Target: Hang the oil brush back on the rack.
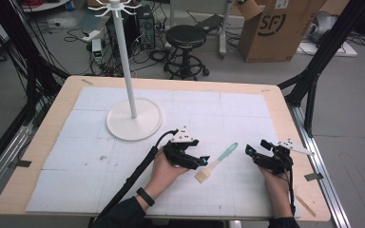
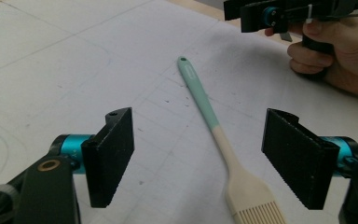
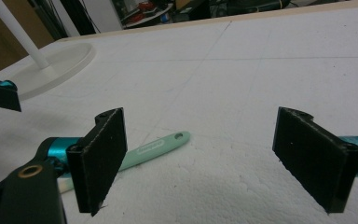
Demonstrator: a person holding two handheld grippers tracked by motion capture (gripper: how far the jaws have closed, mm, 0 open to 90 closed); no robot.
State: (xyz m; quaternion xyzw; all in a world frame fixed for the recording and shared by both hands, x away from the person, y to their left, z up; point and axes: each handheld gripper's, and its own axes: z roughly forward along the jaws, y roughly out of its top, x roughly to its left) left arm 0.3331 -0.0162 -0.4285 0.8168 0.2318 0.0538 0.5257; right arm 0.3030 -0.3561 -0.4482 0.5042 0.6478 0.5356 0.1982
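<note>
White bumpy foam sheets cover the wooden bench (image 1: 285,102). Near the front edge, the left gripper (image 1: 200,160) and right gripper (image 1: 253,153) both hold their flat black jaws wide apart, gripping nothing. Between them lies a flat brush (image 1: 216,163) with a smooth mint handle and cream bristles. Farther back stands a white pole stand (image 1: 133,114) on a round base. Behind the bench, a brown box (image 1: 278,28) says "SF".

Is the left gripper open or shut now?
Open. The left gripper has its fingers wide apart, with the brush lying untouched on the table between them.
</note>
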